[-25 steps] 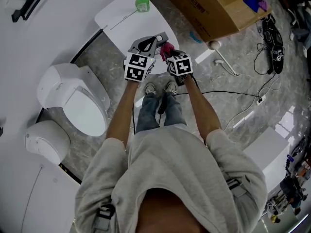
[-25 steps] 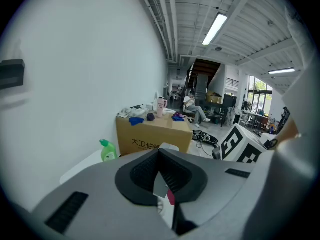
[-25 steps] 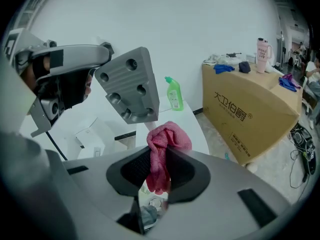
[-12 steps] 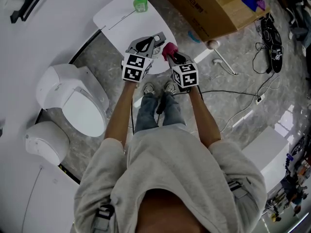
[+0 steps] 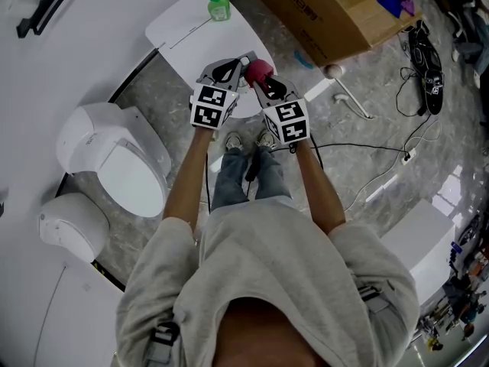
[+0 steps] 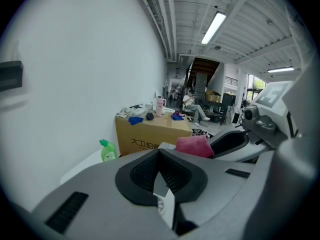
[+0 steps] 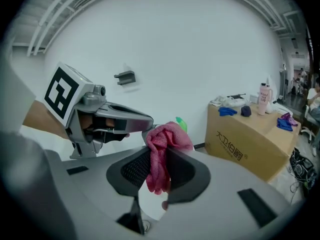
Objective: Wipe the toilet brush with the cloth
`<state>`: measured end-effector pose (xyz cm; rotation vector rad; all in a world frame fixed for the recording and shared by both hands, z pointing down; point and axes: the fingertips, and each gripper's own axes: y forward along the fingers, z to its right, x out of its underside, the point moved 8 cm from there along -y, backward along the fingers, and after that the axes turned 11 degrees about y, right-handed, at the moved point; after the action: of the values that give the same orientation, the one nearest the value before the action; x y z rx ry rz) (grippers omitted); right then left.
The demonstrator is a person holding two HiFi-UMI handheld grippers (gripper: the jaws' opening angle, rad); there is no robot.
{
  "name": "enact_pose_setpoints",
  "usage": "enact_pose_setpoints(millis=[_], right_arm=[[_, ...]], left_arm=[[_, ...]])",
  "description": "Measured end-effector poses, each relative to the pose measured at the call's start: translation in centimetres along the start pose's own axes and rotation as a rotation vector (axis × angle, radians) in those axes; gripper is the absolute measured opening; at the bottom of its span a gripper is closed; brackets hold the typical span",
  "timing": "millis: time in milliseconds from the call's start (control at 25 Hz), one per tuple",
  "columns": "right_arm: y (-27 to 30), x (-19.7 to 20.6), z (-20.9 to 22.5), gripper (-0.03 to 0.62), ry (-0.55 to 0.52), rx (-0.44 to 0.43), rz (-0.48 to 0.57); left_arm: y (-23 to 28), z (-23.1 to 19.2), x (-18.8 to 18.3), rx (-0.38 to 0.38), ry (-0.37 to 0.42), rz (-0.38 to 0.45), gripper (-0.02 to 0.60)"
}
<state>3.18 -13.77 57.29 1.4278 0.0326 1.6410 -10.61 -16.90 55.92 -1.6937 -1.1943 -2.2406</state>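
My right gripper (image 7: 159,170) is shut on a bunched pink cloth (image 7: 163,145), which sticks out above its jaws. In the head view the cloth (image 5: 258,69) sits right against the tip of my left gripper (image 5: 243,61), above the near edge of a white table (image 5: 183,33). The left gripper (image 6: 161,171) is shut on a slim white and grey piece (image 6: 165,201), seemingly the toilet brush's handle; the rest of the brush is hidden. From the left gripper view the cloth (image 6: 194,146) shows just beyond the jaws, in the right gripper (image 6: 231,143).
A green bottle (image 5: 218,6) stands on the table's far side. A white toilet (image 5: 122,159) is to my left, and a large cardboard box (image 5: 336,6) lies beyond the table on the right. Cables (image 5: 359,150) trail over the floor.
The right gripper drew back a little with the cloth, then came forward and left again, so the cloth now sits against the left gripper's tip. The left gripper has hardly moved.
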Motion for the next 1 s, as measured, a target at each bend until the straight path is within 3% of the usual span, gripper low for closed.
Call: enact_pose_setpoints(millis=[600, 1000], right_arm=[[3.7, 2.9, 0.0, 0.1, -0.013, -0.017, -0.136], [4.3, 3.1, 0.2, 0.1, -0.016, -0.032, -0.15]], left_arm=[[0.1, -0.2, 0.0, 0.006, 0.0, 0.001, 0.018], [0.2, -0.6, 0.0, -0.002, -0.009, 0.003, 0.018]])
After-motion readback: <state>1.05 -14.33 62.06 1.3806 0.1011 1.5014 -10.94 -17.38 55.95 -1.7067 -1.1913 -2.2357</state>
